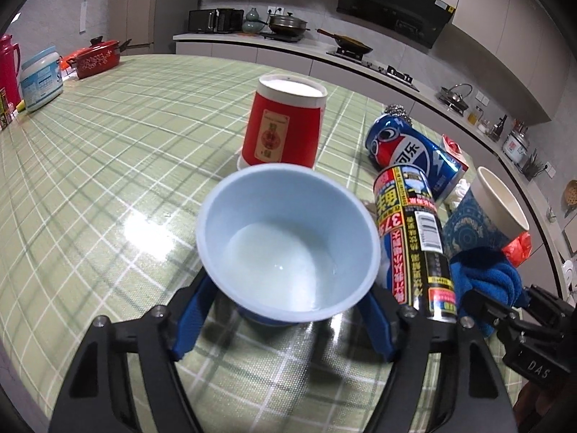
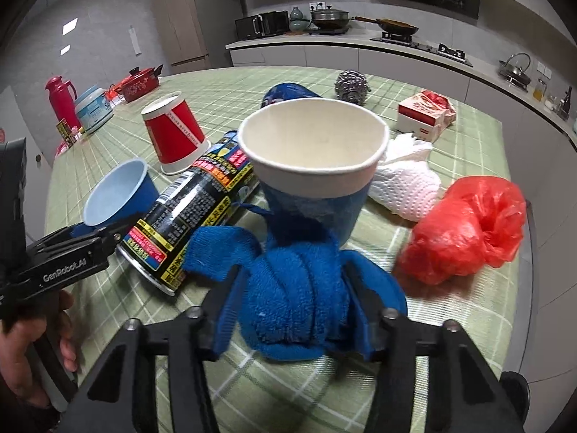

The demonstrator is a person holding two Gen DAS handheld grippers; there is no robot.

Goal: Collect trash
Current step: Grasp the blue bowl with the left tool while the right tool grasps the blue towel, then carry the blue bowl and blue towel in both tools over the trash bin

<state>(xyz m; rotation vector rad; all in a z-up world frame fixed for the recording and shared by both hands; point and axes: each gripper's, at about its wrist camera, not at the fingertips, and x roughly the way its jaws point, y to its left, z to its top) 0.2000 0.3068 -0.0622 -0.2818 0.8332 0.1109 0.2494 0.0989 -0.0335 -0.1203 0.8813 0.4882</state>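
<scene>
In the left wrist view a light-blue bowl [image 1: 285, 238] tilts toward the camera. My left gripper [image 1: 285, 288] has its blue pads [image 1: 191, 321] pressed on the bowl's lower sides. My right gripper [image 2: 292, 274] is shut on a bunched blue cloth [image 2: 295, 296] that bulges around its fingers. A black and yellow spray can [image 2: 187, 213] lies between the two grippers. Behind the cloth stands a blue-and-white paper cup [image 2: 313, 166]. A red paper cup [image 1: 285, 126] stands upside down, and a blue cola can [image 1: 407, 148] lies on its side. Right of the cloth sit a red plastic bag [image 2: 465, 227] and a crumpled white paper towel [image 2: 404, 184].
The table has a green checked cloth [image 1: 108, 180]. A red-and-white carton [image 2: 422, 112] and a steel scourer [image 2: 351, 86] lie at the far right. A red pot [image 1: 95, 59], a white tub [image 1: 41, 77] and a red flask [image 1: 9, 68] line the far left edge. A hand [image 2: 21, 353] holds the left gripper.
</scene>
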